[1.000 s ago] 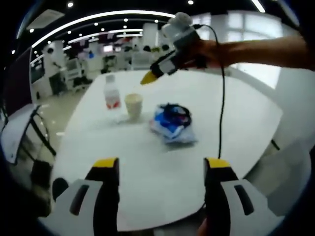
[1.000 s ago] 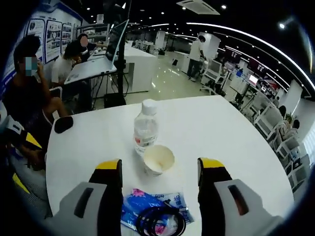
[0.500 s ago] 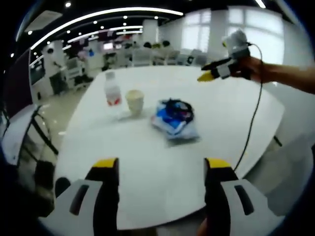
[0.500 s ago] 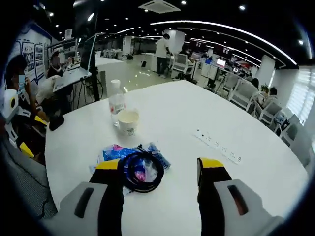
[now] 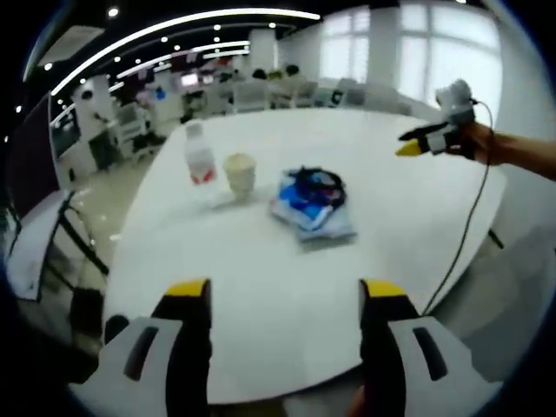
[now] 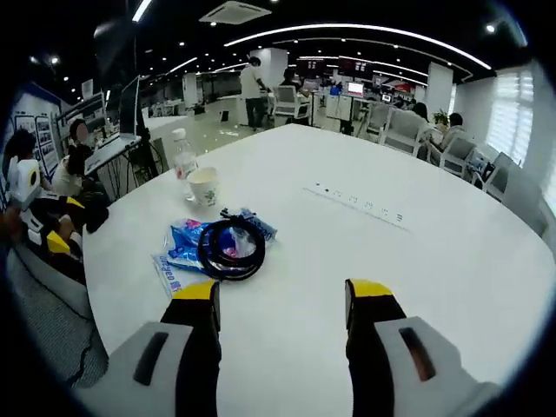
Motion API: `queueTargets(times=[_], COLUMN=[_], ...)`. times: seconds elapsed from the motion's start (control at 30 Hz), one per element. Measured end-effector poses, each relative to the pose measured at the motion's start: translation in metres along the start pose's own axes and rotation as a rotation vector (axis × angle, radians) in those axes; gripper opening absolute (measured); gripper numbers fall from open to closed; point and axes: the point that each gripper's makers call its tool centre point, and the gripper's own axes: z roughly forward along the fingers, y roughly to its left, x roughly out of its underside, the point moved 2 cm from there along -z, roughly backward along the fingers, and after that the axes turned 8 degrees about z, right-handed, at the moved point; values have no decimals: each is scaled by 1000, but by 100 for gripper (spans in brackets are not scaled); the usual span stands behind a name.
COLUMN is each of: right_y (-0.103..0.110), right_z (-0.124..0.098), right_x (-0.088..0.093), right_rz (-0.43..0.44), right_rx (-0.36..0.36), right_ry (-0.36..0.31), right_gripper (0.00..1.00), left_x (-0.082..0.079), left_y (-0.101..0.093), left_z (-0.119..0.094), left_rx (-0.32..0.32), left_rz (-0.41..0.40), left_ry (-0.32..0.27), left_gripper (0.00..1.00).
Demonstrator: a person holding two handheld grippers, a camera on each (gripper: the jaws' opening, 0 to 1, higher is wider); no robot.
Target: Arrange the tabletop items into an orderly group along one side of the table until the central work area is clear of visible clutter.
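Note:
A clear water bottle [image 5: 199,155] with a red label stands on the white table [image 5: 261,269], with a paper cup [image 5: 240,175] beside it. Close by lies a blue packet [image 5: 311,208] with a black cable coil [image 5: 316,183] on top. My left gripper [image 5: 287,300] is open above the near table edge, empty. In the right gripper view the bottle [image 6: 183,156], the cup [image 6: 204,185], the packet [image 6: 187,248] and the coil [image 6: 230,247] sit to the left. My right gripper [image 6: 281,300] is open over bare tabletop; it also shows as the right gripper [image 5: 434,139] held by a hand at the right.
A strip of power sockets [image 6: 358,201] is set into the table's middle. Office chairs [image 6: 404,130] and desks stand beyond the table. People sit at a desk at the left [image 6: 74,156]. A folding chair [image 5: 43,234] stands left of the table. A black cable [image 5: 465,234] hangs from the right gripper.
The right gripper has drawn back and away from the items, toward the table's right side. The left gripper has barely moved. The items stay where they were.

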Motion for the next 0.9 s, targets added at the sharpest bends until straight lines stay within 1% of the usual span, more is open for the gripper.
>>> queueTargets(times=[0.1, 0.23, 0.33, 0.43, 0.57, 0.63, 0.7, 0.73, 0.8, 0.9], right_y=[0, -9, -10, -7, -6, -5, -4, -2, 2, 9], right_z=[-5, -9, -8, -8, -8, -7, -7, -8, -7, -3], right_x=[11, 24, 29, 33, 32, 29, 27, 24, 22, 20], right_rz=[0, 24, 45, 23, 35, 51, 64, 87, 108, 102], right_rx=[-7, -10, -24, -42, -49, -40, -33, -22, -24, -23], right_ry=[11, 24, 31, 48, 43, 37, 31, 25, 20, 34], right_gripper=[58, 58, 58, 58, 57, 57, 56, 55, 54, 53], left_x=[3, 5, 5, 4, 2, 2, 0, 0, -3, -6], left_y=[0, -1, -1, 1, 1, -1, -4, -5, -10, -15], left_z=[1, 1, 1, 1, 0, 0, 1, 1, 2, 4], left_rx=[1, 1, -8, -16, -15, -6, 15, 21, 48, 72], left_rz=[9, 30, 47, 50, 39, 32, 26, 24, 20, 44], left_ry=[15, 25, 32, 31, 23, 20, 10, 10, -3, -12], left_gripper=[64, 64, 64, 64, 64, 63, 63, 63, 63, 63])
